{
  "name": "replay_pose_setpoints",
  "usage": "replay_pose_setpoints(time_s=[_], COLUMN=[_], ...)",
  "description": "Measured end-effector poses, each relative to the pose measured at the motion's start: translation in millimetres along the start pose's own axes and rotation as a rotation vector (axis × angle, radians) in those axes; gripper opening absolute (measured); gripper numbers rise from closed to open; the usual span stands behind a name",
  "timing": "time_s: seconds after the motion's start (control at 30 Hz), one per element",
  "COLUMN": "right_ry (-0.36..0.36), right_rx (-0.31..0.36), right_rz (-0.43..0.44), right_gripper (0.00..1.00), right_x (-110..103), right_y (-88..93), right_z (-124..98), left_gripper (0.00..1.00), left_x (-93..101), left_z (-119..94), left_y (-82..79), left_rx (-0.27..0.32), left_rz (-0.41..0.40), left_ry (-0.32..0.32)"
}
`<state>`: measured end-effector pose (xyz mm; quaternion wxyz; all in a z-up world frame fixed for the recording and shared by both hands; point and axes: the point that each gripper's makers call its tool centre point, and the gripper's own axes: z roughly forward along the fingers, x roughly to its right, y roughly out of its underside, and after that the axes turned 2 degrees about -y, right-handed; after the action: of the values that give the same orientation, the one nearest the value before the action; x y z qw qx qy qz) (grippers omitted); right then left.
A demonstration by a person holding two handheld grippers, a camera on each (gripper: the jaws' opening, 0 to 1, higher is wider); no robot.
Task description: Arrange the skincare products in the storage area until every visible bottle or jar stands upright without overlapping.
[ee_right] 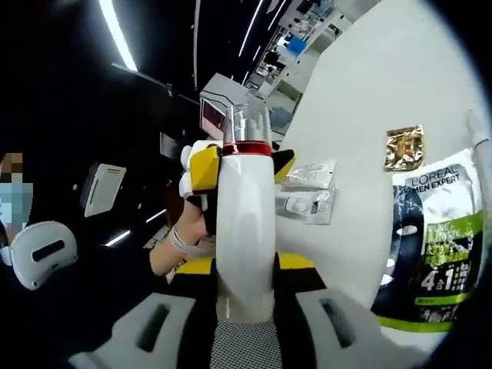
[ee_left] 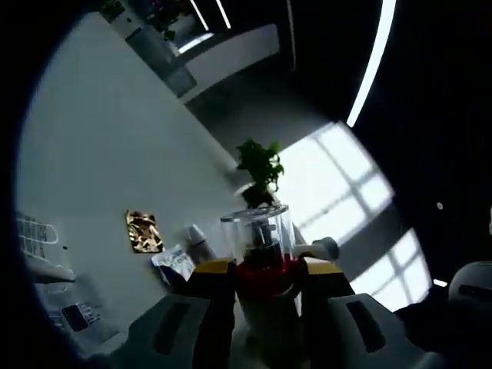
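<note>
Right gripper view: the right gripper (ee_right: 244,300) has its two jaws closed on the lower body of a white pump bottle (ee_right: 244,231), one yellow-tipped jaw on each side of it. The bottle has a red ring under a clear cap and it stands along the jaws, pointing away from the camera. Near its top the left gripper (ee_right: 206,171) comes in from the left and pinches the same bottle just below the red ring; a hand (ee_right: 183,240) with a wristband is seen behind that gripper. So the bottle is held in the air between both grippers, above the white table (ee_right: 361,100).

On this table, to the right of the bottle, lie two small flat sachets (ee_right: 309,191), a gold foil packet (ee_right: 404,147) further away, and a black and green L'Oreal Men Expert pouch (ee_right: 430,246) close to the camera at the right edge. A thin white tube (ee_right: 478,142) stands just above the pouch at the border. At the far left a white headset-like device (ee_right: 42,252) is visible against a dark room with long ceiling lights.

In the left gripper view, the left gripper (ee_left: 266,278) presses its jaws on the bottle at the red ring, and the clear cap (ee_left: 257,234) rises above them. Behind the cap there is a small green plant (ee_left: 260,171). On the table lie the gold packet, a sachet and a small white tube. Bright window light falls on the floor at the right.
</note>
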<state>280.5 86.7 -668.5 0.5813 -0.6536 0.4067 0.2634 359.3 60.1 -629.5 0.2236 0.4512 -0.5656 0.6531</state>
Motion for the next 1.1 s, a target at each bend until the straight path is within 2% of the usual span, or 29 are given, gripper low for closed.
replay_pose_setpoints(time_s=[0.2, 0.3, 0.37, 0.47, 0.6, 0.63, 0.7, 0.77, 0.8, 0.87, 0.97, 1.0, 1.1], right_ry=[0.033, 0.061, 0.062, 0.088, 0.156, 0.178, 0.195, 0.231, 0.243, 0.262, 0.285, 0.301, 0.388], right_rx=[-0.024, -0.057, -0.071, -0.064, -0.051, -0.049, -0.046, -0.044, -0.074, -0.074, -0.07, -0.086, -0.199], right_rz=[-0.049, -0.145, -0.149, -0.183, -0.251, -0.261, -0.234, -0.26, -0.258, -0.272, -0.297, -0.302, -0.362], right_gripper=[0.27, 0.27, 0.27, 0.28, 0.3, 0.3, 0.32, 0.35, 0.4, 0.47, 0.43, 0.43, 0.44], right_x=[3.2, 7.8, 8.1, 11.6, 22.8, 25.1, 28.3, 33.9, 36.3, 38.7, 40.9, 43.9, 57.4], right_y=[2.5, 5.7, 8.2, 7.4, 1.3, 0.3, -1.8, -5.1, -1.3, -1.0, -2.3, -0.6, 15.6], right_z=[2.5, 2.4, 2.8, 2.4, -1.1, -1.9, -3.0, -5.7, -7.8, -9.3, -14.8, -17.4, -31.1], left_gripper=[0.28, 0.28, 0.28, 0.28, 0.28, 0.27, 0.27, 0.27, 0.27, 0.27, 0.26, 0.26, 0.26], left_x=[2.4, 8.2, 9.1, 11.1, 11.3, 12.1, 14.0, 14.8, 15.0, 15.3, 16.9, 16.9, 11.5], left_z=[-0.1, 0.9, 2.0, 3.9, 5.9, 7.3, 9.5, 11.3, 12.1, 13.2, 13.9, 14.3, 14.0], left_y=[0.3, 2.6, 4.8, 4.3, 3.1, 2.3, 1.8, 0.4, -0.5, -0.8, -0.8, -2.5, -6.0], left_rx=[0.006, -0.005, -0.022, -0.02, -0.011, -0.001, 0.013, 0.022, 0.024, 0.014, 0.01, 0.019, 0.02], left_rz=[0.052, 0.118, 0.135, 0.193, 0.242, 0.281, 0.304, 0.342, 0.374, 0.388, 0.384, 0.393, 0.459], left_ry=[-0.002, -0.003, -0.011, -0.02, -0.044, -0.052, -0.055, -0.06, -0.069, -0.076, -0.058, -0.061, -0.101])
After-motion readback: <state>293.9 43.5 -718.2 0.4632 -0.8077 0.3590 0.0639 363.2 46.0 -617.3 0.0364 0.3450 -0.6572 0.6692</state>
